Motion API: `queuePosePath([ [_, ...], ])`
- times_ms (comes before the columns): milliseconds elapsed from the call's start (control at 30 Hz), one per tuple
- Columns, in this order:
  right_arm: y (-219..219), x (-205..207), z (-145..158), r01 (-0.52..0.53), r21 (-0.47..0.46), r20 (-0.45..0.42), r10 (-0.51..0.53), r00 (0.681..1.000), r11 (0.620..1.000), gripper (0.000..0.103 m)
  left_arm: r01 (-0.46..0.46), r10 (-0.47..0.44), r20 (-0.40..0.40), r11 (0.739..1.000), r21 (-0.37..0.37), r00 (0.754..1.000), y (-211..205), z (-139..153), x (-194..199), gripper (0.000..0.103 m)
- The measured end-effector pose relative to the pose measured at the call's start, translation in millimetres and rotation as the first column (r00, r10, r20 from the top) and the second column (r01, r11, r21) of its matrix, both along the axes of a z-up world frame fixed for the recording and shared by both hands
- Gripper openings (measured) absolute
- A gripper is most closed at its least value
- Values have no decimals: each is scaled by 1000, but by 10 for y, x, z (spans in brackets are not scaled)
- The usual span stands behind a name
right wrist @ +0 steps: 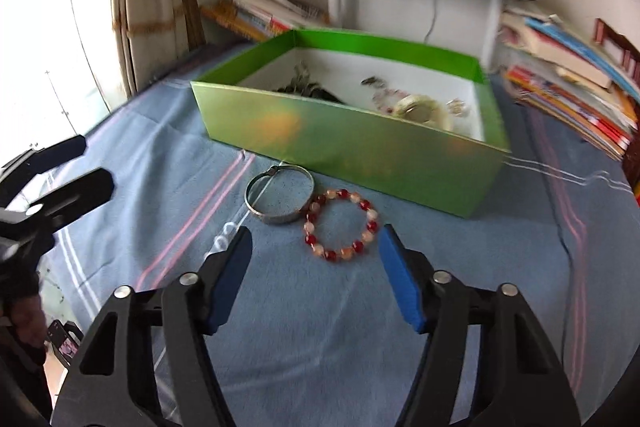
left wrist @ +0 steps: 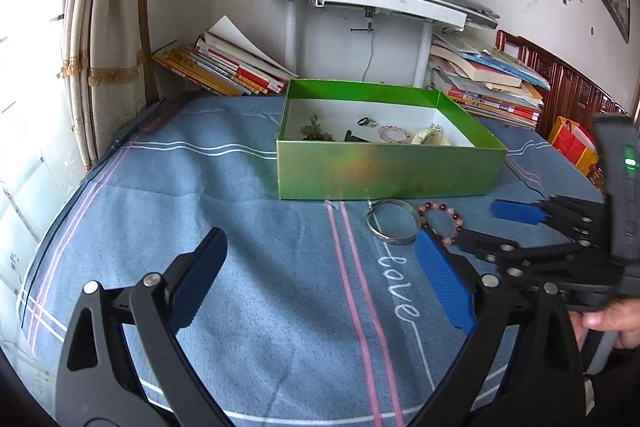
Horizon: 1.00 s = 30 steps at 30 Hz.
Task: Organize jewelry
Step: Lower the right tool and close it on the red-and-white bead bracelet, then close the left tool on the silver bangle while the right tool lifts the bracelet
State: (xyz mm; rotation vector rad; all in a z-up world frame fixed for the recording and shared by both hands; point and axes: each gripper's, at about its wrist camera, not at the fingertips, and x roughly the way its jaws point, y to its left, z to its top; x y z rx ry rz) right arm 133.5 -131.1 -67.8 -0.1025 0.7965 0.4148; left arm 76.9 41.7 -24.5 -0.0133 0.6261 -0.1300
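Daylight floods in from the overexposed window [left wrist: 24, 39] at the left, its panes blown out to white beside the beige pleated curtain [left wrist: 108, 7]. The blue striped cloth [left wrist: 224, 187] is evenly lit, with soft shadows under the black gripper fingers [left wrist: 208, 259]. The left wrist view is sharp. The right wrist view is motion-blurred, smearing the glossy green cardboard box [right wrist: 348, 143] and the stacked books [right wrist: 568, 87]. Both views bow at the edges, with dark corners.
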Motion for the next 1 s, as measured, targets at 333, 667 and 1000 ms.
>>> queuePosePath([
  [333,184,350,-273,-56,-50,-107,51,993,997,11,43,-41,-41,998,36,998,-84,-115,198,94],
  [667,-287,84,-29,12,108,-43,-7,999,994,8,238,-227,-105,964,117,968,-646,-242,440,85],
  [1000,-700,-199,210,74,156,-1,-75,997,985,7,275,-247,-296,959,59,923,-988,-597,985,4],
])
